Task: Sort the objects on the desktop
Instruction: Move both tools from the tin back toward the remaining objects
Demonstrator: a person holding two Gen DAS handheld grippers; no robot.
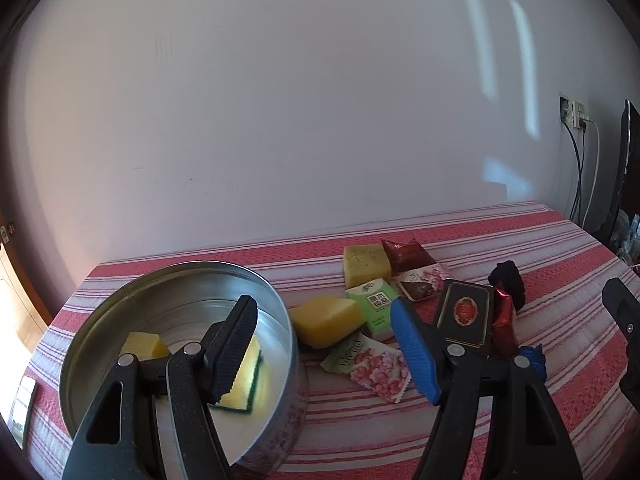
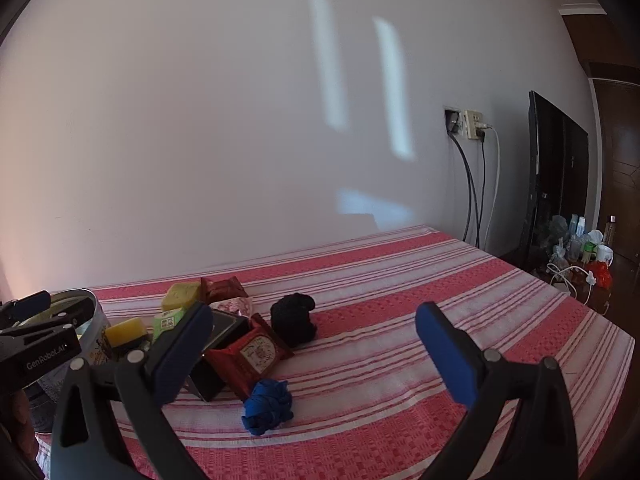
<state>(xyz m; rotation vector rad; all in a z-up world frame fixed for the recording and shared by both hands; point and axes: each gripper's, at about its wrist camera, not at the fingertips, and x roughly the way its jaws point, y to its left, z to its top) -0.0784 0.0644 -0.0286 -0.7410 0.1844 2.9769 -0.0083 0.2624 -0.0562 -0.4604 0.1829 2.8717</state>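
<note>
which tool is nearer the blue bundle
Right. The right tool is open with the blue bundle lying between its fingers; the left tool is open farther left, by the round tin.

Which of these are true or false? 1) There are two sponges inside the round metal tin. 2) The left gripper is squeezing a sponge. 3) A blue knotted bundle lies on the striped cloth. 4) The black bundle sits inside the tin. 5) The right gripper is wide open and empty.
1) True: two yellow sponges lie in the round metal tin.
2) False: the left gripper is open, one finger above the tin, gripping nothing.
3) True: the blue knotted bundle rests on the striped cloth.
4) False: the black bundle lies on the cloth beside the snack packets.
5) True: the right gripper is open with nothing between its fingers.
</note>
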